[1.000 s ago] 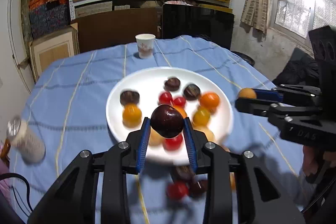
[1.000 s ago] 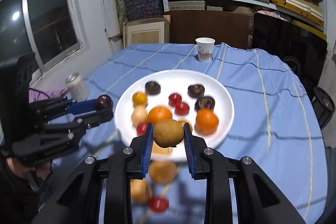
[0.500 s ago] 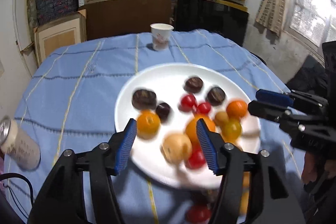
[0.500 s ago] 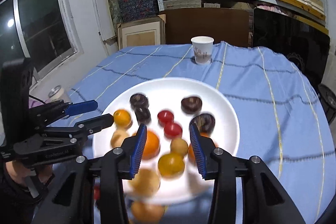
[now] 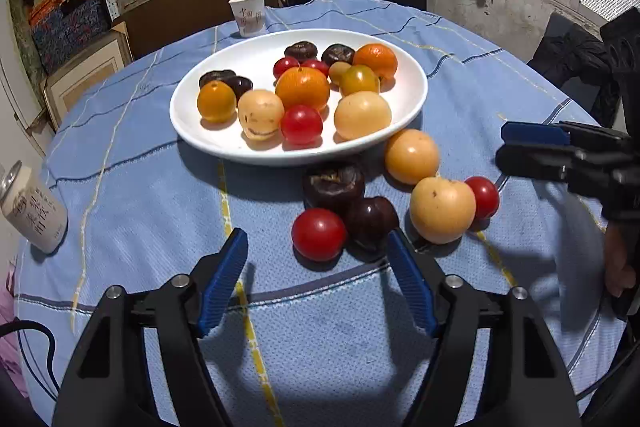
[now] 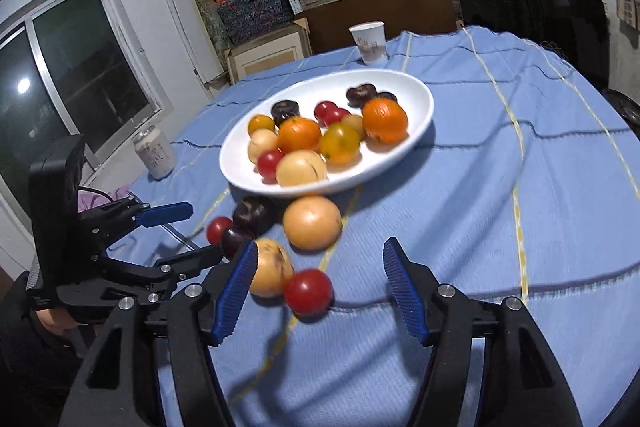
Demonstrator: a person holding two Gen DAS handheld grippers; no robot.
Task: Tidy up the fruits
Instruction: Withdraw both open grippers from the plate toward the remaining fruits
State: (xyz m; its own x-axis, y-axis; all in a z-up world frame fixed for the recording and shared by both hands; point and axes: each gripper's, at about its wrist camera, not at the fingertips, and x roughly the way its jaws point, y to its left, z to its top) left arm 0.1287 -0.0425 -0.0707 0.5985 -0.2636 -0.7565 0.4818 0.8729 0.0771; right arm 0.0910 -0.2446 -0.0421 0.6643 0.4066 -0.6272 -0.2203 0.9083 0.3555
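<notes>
— Hovering low over the blue tablecloth [image 5: 140, 211], the left gripper [image 5: 318, 279] has its blue pads spread wide with nothing between them. Agreed?

— Agreed. A red cherry tomato [image 5: 319, 234] and a dark plum [image 5: 371, 219] lie just ahead of its tips, touching each other. And the right gripper [image 6: 316, 291]?

— Spread wide too, and empty. Another red tomato [image 6: 308, 291] lies on the cloth between its fingers, beside a pale yellow fruit [image 6: 272, 273] that sits against the left finger.

— Where is the rest of the fruit?

— Most of it sits in the white plate [image 5: 416, 95] near the middle of the table: two oranges [image 5: 303, 87], yellow and red tomatoes, pale round fruits and several dark wrinkled ones at the back.

— And off the plate?

— A loose cluster right at its near rim: a dark wrinkled fruit [image 5: 333, 183], a pale orange-yellow fruit [image 5: 412, 156] and the pieces already named.

— Anything else on the table?

— A paper cup [image 5: 248, 14] behind the plate, and a can [image 5: 32, 211] at the left edge.
</notes>
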